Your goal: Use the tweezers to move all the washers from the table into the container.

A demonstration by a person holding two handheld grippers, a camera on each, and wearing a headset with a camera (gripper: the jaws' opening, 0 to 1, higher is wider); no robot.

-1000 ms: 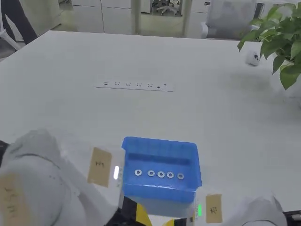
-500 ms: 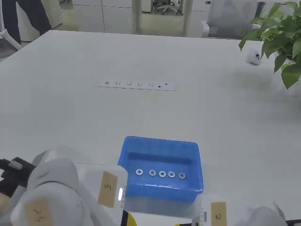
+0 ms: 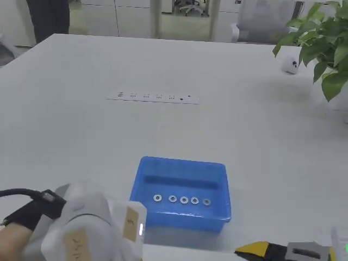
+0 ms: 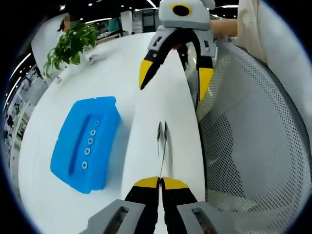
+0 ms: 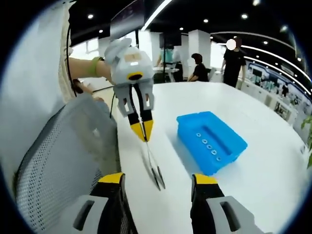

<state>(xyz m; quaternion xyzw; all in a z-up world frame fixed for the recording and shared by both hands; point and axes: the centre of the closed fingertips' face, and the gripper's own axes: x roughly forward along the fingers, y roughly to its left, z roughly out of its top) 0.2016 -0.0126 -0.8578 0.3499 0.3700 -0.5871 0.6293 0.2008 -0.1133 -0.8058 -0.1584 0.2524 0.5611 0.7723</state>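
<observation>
A blue container [image 3: 181, 190] stands near the table's front edge, with several washers [image 3: 184, 200] in a row on its floor. In the left gripper view my left gripper [image 4: 160, 183] is shut on thin metal tweezers [image 4: 162, 141], which point out over the white table beside the container [image 4: 85, 141]. The tweezer tips hold nothing. My right gripper [image 4: 173, 83] faces them with its jaws spread. In the right gripper view my right gripper [image 5: 158, 179] stands open on both sides of the tweezers [image 5: 153, 168], not touching them. The left gripper [image 5: 141, 129] holds them from the far end.
A flush socket strip [image 3: 154, 97] lies mid-table. A potted plant [image 3: 321, 43] and a small white object [image 3: 292, 66] are at the far right. A mesh chair [image 4: 243, 161] is close by the table edge. People [image 5: 234, 63] stand far behind.
In the head view both grippers have drawn away from the container, the left one down and left, the right one off to the lower right. The washers have not moved.
</observation>
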